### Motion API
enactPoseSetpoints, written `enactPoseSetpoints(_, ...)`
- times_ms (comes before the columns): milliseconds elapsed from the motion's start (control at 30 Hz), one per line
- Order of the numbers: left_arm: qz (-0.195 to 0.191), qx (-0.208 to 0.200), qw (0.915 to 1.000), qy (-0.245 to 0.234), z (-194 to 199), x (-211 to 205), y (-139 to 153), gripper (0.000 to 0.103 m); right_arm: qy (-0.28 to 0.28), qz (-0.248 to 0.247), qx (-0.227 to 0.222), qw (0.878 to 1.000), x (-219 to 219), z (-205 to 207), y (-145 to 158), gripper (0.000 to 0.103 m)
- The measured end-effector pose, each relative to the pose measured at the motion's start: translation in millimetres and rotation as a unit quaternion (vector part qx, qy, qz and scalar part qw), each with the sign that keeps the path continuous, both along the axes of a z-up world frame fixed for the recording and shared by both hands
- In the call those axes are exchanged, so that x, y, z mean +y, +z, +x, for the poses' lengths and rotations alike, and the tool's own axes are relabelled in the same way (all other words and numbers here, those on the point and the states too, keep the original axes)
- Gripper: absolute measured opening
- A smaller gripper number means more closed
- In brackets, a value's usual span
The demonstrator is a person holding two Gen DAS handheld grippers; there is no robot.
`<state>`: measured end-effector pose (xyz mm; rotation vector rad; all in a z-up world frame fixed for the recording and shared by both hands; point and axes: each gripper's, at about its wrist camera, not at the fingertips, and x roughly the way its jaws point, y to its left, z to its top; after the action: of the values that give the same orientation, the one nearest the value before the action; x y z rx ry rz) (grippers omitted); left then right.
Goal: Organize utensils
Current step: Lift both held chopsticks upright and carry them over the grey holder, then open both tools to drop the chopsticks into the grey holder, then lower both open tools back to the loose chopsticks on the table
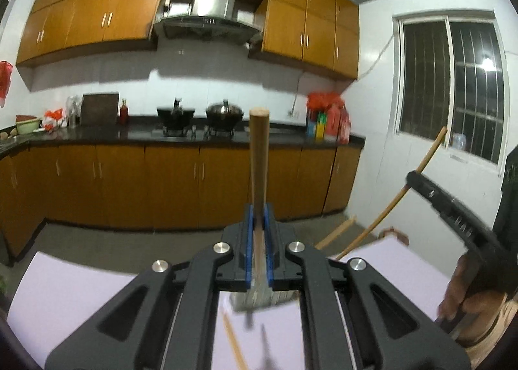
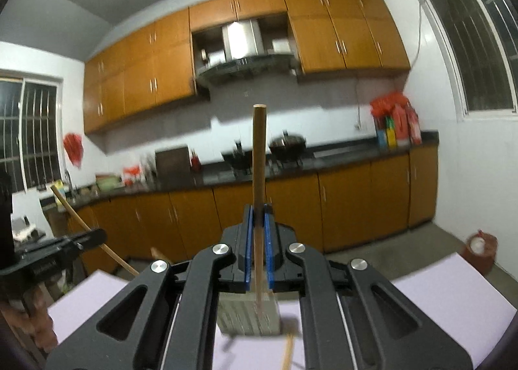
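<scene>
My left gripper is shut on a wooden utensil handle that stands upright between the blue pads, above a grey holder on the lilac table. My right gripper is shut on a thinner wooden stick, also upright, its lower end over the grey ribbed holder. In the left wrist view the right gripper shows at the right with its stick. In the right wrist view the left gripper shows at the left with its handle.
More wooden sticks lie on the lilac table near the holder: one in the left wrist view and one in the right wrist view. Behind are orange kitchen cabinets, a dark counter with pots and a window.
</scene>
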<state>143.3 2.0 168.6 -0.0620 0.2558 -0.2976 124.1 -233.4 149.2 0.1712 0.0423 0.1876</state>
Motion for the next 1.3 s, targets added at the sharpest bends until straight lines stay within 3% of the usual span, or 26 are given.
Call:
enactPoseSetpoints(200, -0.006, -0.015, 0.9997, 0.015, 40, -18, 2, 0.007, -0.005, 0.005, 0.001, 1.000, 12, 44, -13, 0.007)
enactPoseSetpoints(533, -0.001, 0.054, 0.9985, 0.010, 88, -26, -56, 0.008, 0.016, -0.012, 0.089, 0.996, 24, 87, -58, 0.008)
enactPoseSetpoints(633, -0.009, 0.060, 0.9981, 0.013, 90, -19, -61, 0.010, 0.017, -0.018, 0.091, 0.996, 26, 83, -56, 0.019)
enactPoseSetpoints(667, -0.010, 0.060, 0.9981, 0.013, 89, -18, -61, 0.011, 0.015, -0.016, 0.088, 0.996, 25, 79, -54, 0.030)
enactPoseSetpoints(700, -0.012, 0.059, 0.9981, 0.014, 88, -17, -60, 0.013, 0.013, -0.013, 0.084, 0.996, 24, 76, -51, 0.034)
enactPoseSetpoints(733, -0.014, 0.057, 0.9982, 0.014, 84, -14, -59, 0.017, 0.014, -0.011, 0.079, 0.997, 23, 73, -47, 0.034)
enactPoseSetpoints(967, -0.037, 0.034, 0.9985, 0.023, 42, 8, -43, 0.020, -0.010, -0.003, 0.070, 0.998, 1, 30, -34, 0.034)
enactPoseSetpoints(1067, -0.036, 0.044, 0.9977, 0.038, 16, 25, -54, 0.026, -0.027, -0.013, 0.102, 0.994, -14, 12, -57, 0.034)
enactPoseSetpoints(1133, -0.021, 0.064, 0.9962, 0.055, 3, 33, -74, 0.027, -0.033, -0.021, 0.156, 0.987, -22, 10, -89, 0.034)
enactPoseSetpoints(1200, -0.002, 0.098, 0.9928, 0.068, -1, 38, -102, 0.026, -0.019, -0.024, 0.231, 0.972, -26, 17, -131, 0.027)
enactPoseSetpoints(1300, 0.012, 0.184, 0.9805, 0.069, 5, 44, -158, 0.024, 0.007, -0.025, 0.313, 0.949, -22, 24, -183, 0.019)
